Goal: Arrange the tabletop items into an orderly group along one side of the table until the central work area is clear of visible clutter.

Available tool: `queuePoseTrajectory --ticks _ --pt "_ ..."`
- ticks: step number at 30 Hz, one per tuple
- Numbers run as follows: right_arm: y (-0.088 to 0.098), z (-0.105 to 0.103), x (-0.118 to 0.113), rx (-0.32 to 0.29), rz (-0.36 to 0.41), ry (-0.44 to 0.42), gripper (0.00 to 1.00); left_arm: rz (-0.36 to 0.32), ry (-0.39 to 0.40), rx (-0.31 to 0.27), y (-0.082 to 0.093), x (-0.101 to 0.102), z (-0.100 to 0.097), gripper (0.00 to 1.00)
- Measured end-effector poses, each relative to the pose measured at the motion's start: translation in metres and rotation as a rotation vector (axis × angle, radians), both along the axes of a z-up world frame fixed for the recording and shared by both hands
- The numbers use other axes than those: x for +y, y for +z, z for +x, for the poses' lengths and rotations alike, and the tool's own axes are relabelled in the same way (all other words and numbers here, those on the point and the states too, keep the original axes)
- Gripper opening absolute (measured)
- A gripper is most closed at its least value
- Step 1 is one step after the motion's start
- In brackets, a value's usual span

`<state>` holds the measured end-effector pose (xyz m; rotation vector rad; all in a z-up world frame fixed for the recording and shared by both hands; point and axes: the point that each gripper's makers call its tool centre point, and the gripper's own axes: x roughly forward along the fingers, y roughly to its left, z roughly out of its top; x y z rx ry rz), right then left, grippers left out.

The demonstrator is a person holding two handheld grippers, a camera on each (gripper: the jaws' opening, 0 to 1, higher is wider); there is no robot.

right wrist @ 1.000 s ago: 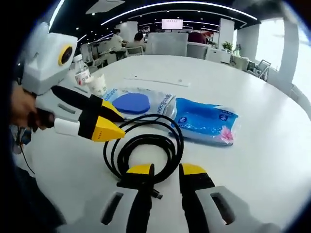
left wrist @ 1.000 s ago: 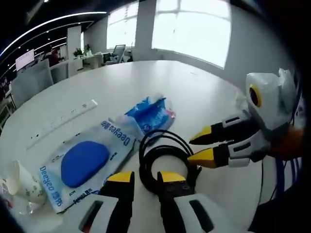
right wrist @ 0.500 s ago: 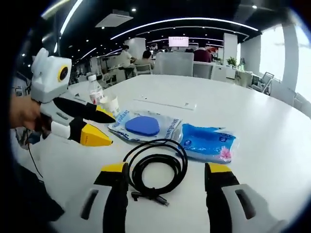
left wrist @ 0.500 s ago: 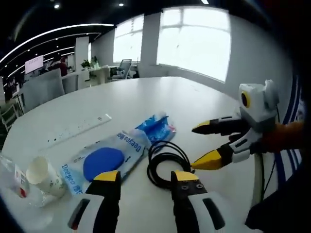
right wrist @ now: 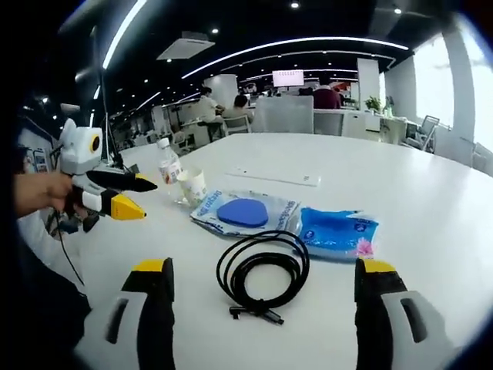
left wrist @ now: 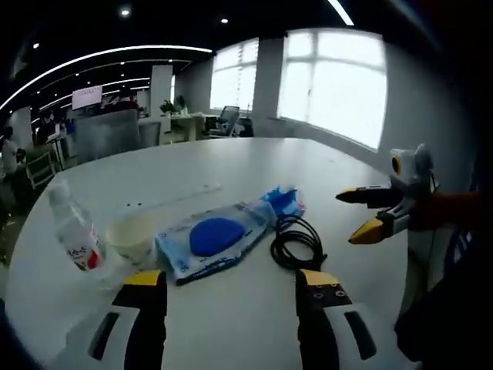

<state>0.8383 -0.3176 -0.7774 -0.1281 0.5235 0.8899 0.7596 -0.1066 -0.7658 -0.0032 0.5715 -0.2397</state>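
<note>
A coiled black cable (left wrist: pixel 299 243) (right wrist: pixel 223 271) lies on the white round table (left wrist: pixel 254 158) (right wrist: pixel 439 200). Beside it are a clear pack with a blue pad (left wrist: pixel 216 237) (right wrist: pixel 245 213) and a blue packet (left wrist: pixel 283 203) (right wrist: pixel 339 231). A paper cup (left wrist: pixel 132 235) (right wrist: pixel 192 185) and a water bottle (left wrist: pixel 73 235) (right wrist: pixel 167 160) stand further along. My left gripper (left wrist: pixel 229 281) (right wrist: pixel 148 199) is open and holds nothing, back from the pack. My right gripper (right wrist: pixel 264 270) (left wrist: pixel 347 218) is open wide, level with the cable and off it.
A white power strip (left wrist: pixel 177 194) (right wrist: pixel 277 177) lies beyond the packs. A hand (right wrist: pixel 38 193) holds the left gripper at the table's edge. Office desks, chairs and people fill the background, with bright windows (left wrist: pixel 331 85) on one side. Bare tabletop stretches beyond the items.
Both grippers have drawn back from the cable and opened wider. Both views have pulled away, so the cup and bottle now show fully. The items themselves have not moved.
</note>
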Motion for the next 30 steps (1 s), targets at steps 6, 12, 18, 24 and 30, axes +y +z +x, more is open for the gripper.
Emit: queuePoseTrajectory --ticks 6,12,18,24,30 --pt "0.008 -0.007 -0.007 0.014 0.013 0.017 0.99 -0.006 0.082 0.023 0.006 0.025 -0.03 0.82" --pt "0.027 -0.01 -0.019 0.017 0.037 0.027 0.99 -0.021 0.112 0.024 0.02 0.033 -0.05 0.95" --pt "0.042 -0.009 -0.032 0.012 0.061 0.008 1.0 -0.028 0.117 0.023 0.025 0.038 -0.059 1.0" --pt "0.039 -0.01 -0.038 0.022 0.042 -0.008 1.0 -0.062 0.094 0.009 0.033 0.031 -0.055 1.0" --pt "0.042 -0.016 -0.036 0.035 0.051 0.001 1.0 -0.073 0.107 0.001 0.037 0.034 -0.054 1.0"
